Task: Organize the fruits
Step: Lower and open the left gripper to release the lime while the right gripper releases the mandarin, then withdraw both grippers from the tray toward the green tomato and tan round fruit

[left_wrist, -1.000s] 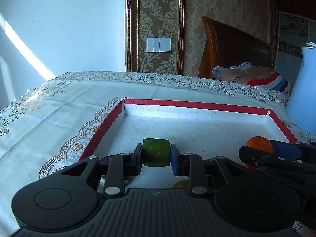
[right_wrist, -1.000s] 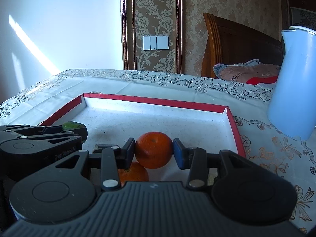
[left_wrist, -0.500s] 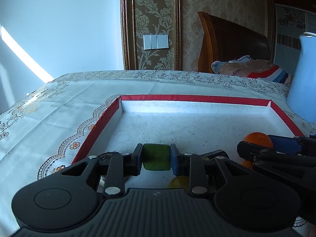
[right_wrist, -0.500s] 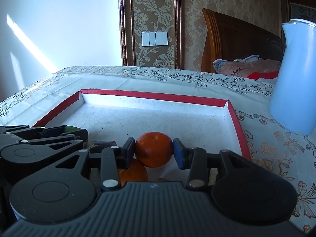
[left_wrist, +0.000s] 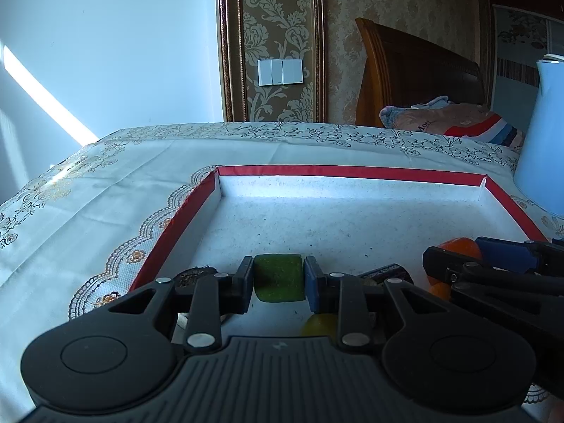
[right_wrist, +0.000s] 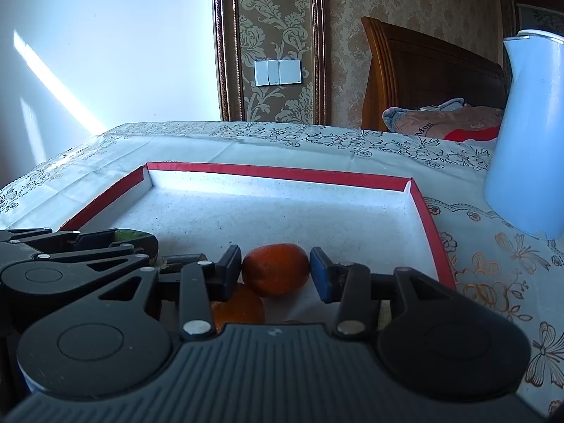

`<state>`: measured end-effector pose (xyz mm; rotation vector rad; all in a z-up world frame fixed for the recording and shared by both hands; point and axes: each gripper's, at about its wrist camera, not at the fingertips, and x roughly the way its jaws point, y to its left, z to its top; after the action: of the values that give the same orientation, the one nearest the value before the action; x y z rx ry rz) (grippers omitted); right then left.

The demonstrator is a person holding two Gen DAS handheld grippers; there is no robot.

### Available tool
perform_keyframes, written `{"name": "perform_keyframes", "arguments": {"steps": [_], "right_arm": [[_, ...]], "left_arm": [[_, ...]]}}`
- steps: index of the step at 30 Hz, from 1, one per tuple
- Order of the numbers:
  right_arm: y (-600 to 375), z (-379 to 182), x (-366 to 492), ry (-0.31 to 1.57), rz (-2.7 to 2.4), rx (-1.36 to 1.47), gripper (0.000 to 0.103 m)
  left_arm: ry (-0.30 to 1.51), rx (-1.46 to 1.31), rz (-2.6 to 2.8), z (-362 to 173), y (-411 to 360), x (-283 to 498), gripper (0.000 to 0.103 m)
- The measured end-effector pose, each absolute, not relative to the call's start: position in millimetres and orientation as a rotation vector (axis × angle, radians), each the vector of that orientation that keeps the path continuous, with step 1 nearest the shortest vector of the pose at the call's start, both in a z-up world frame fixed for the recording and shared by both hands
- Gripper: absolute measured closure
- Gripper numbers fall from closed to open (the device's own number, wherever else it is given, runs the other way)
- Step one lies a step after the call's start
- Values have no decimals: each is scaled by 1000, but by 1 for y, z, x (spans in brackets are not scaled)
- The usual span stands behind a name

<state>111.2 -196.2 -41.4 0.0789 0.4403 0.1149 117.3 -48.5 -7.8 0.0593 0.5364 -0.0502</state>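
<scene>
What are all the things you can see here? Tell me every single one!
Tray: one, red rim, white inside, on the table.
Green fruit: one, between the left gripper's fingers.
Oranges: two, one between the right gripper's fingers, another below it.
Yellow fruit: one, under the left gripper.
Jug: one, pale blue, right of the tray.
Tablecloth: one, white, patterned.
Light switch: one, white, on the wall.
Headboard: one, brown wood.
Left gripper: black.
Right gripper: black.
</scene>
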Motion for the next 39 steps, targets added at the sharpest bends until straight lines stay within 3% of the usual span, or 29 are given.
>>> {"name": "perform_keyframes", "arguments": {"steps": [2, 3, 4, 5, 34, 37, 39], "right_arm": [[-197, -41, 110, 440, 116, 86, 61], [-198, -41, 110, 440, 116, 89, 62], [-198, -41, 109, 438, 116, 91, 62], [-199, -40, 109, 437, 117, 95, 61], [-214, -34, 92, 391, 105, 168, 56], [-219, -34, 87, 390, 102, 187, 56], [-222, -33, 82, 385, 104, 195, 56]], "left_arm": [[537, 56, -45, -7, -48, 116, 72], [538, 56, -41, -7, -47, 116, 64], [534, 54, -49, -6, -46, 114, 50], [527, 51, -60, -5, -46, 111, 44], [459, 37, -12, 5, -34, 87, 41], [449, 17, -12, 8, -27, 79, 32], [438, 13, -14, 9, -23, 72, 31]]}}
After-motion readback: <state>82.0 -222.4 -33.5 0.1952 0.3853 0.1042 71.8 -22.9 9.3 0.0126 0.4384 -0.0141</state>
